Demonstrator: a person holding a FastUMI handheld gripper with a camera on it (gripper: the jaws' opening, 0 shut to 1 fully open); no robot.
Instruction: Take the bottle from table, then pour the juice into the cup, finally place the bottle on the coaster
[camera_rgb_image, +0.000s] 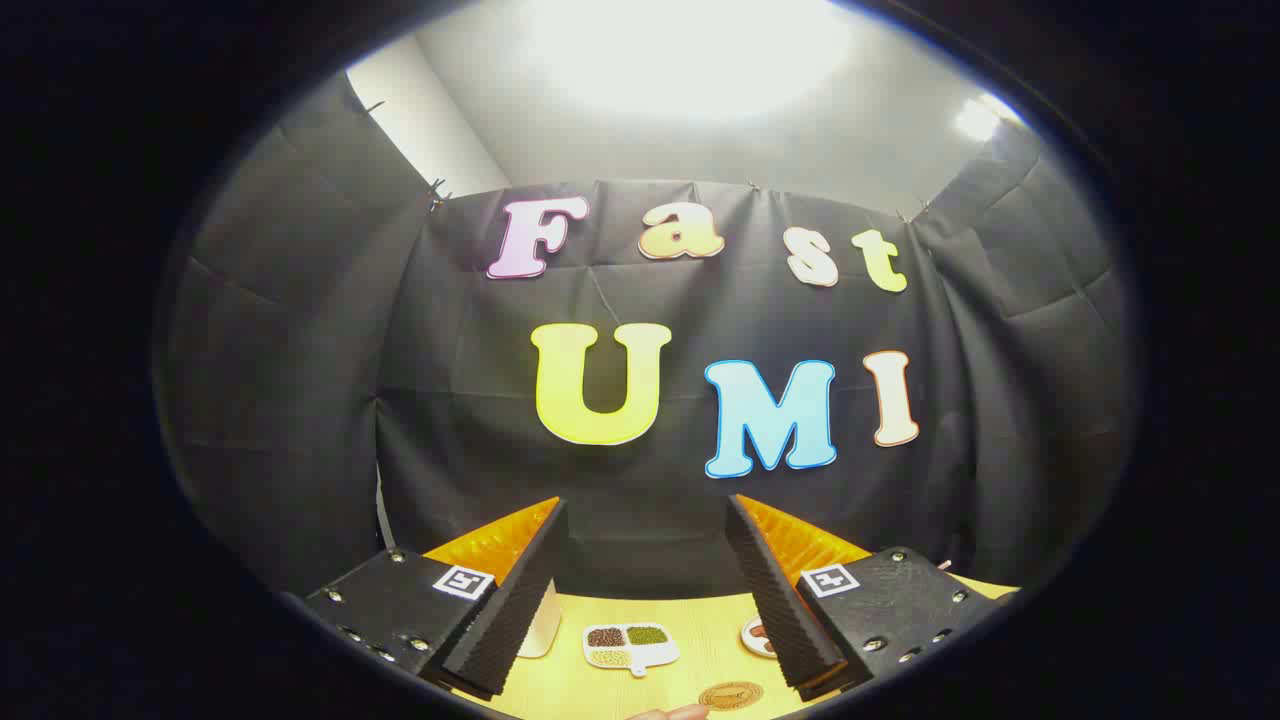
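Two fingers of the handheld gripper (645, 590) stand wide apart with nothing between them, raised above a pale wooden table (700, 620) and aimed mostly at the booth's black cloth wall. Between and below the fingers lies a small white divided dish (628, 647) holding three kinds of beans or grains. Just behind the left finger, a pale upright object (545, 625) shows only as a sliver; it may be the cup or the bottle, but too little is exposed to say which. Beside the right finger, a rounded white piece with a dark marking (756, 637) peeks out, likewise unidentified. Nearest the camera, under the gap between the fingers and slightly toward the right one, a round brown coaster (730, 695) rests flat on the table, with a fingertip (680, 712) of a person just touching its near edge.

No bottle can be made out with certainty, so the take has not begun. Everything the task needs sits low, beneath the fingers' line of aim; the gripper would likely have to tip downward and descend before any grasp.
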